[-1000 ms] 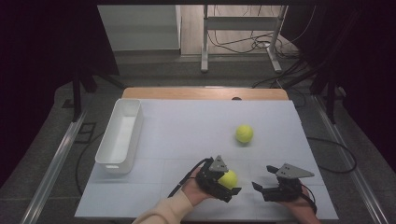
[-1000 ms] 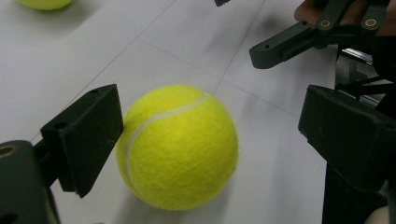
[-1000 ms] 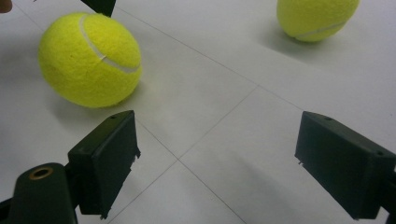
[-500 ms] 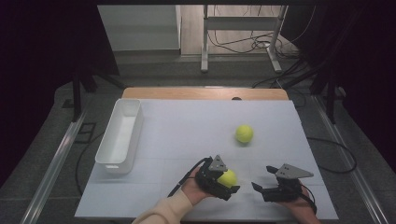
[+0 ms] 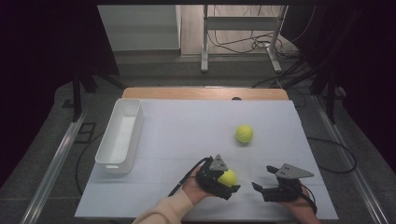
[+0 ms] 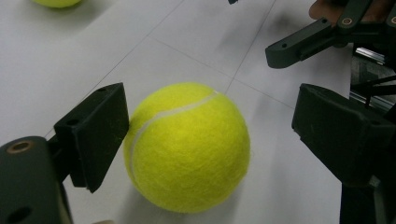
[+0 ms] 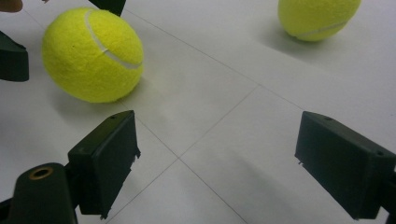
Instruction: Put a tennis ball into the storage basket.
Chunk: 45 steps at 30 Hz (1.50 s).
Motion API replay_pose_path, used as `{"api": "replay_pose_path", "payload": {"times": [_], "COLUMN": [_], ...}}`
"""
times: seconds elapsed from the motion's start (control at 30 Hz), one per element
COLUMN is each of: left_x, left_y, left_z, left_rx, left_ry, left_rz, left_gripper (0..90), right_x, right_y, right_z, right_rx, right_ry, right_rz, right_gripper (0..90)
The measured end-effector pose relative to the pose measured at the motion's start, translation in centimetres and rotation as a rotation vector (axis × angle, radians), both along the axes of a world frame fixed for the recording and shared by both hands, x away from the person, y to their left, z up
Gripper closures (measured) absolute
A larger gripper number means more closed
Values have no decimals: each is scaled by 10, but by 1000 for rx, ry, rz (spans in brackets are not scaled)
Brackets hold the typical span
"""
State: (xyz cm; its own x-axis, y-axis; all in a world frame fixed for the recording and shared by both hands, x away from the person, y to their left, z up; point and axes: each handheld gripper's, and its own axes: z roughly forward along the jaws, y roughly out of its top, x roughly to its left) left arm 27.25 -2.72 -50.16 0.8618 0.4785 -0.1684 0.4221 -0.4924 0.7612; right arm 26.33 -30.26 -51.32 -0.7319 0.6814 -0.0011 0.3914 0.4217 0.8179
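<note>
A tennis ball [image 6: 187,147] is straddled by the left hand-held gripper [image 5: 223,179] at six o'clock on the tabletop [image 5: 187,126]; the jaws have just been closing, one pad touching, the other apart, ungrasped. The right hand-held gripper [image 7: 224,163] is held released.

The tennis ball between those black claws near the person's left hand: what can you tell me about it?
The tennis ball is bright yellow-green and fuzzy like felt, with a curved white seam across its top. It rests whole and round on the white table, near the front edge. The left gripper straddles it, and its jaws have just been closing in: one black pad touches the ball's side, while the other pad stands clear with a visible gap.
</note>
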Motion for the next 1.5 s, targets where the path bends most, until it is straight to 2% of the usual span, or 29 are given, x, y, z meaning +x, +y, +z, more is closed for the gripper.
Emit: {"api": "replay_pose_path", "payload": {"times": [0.2, 0.4, 0.67, 0.77, 0.8, 0.87, 1.0, 1.17, 1.5], "left_x": [0, 1, 4, 5, 6, 6, 8, 8, 10], "left_y": [-1, -2, -5, -5, -5, -4, -1, 1, 16], "left_z": [-1, -4, -9, -10, -10, -11, -11, -9, 2], "left_rx": [14, 48, 84, 105, 118, 135, 117, 115, 61], "left_ry": [-8, -14, -3, -12, -24, -39, -19, -22, -27], "left_rz": [4, 7, 17, 37, 54, 69, 69, 64, 89], "left_gripper": [119, 97, 86, 161, 161, 240, 267, 273, 272], "right_x": [0, 0, 0, 0, 0, 0, 0, 0, 0], "right_y": [0, 0, 0, 0, -1, -1, -1, -1, -2], "right_z": [0, 0, 0, 0, 0, 0, 0, 1, 2], "right_rx": [2, 2, 5, 7, 6, 5, 5, 4, 6], "right_ry": [-1, -1, -1, -1, 0, -1, -3, -5, -5], "right_rz": [-2, -4, -4, -5, -6, -6, -7, -9, -12], "right_gripper": [136, 135, 135, 135, 136, 136, 135, 136, 136]}}
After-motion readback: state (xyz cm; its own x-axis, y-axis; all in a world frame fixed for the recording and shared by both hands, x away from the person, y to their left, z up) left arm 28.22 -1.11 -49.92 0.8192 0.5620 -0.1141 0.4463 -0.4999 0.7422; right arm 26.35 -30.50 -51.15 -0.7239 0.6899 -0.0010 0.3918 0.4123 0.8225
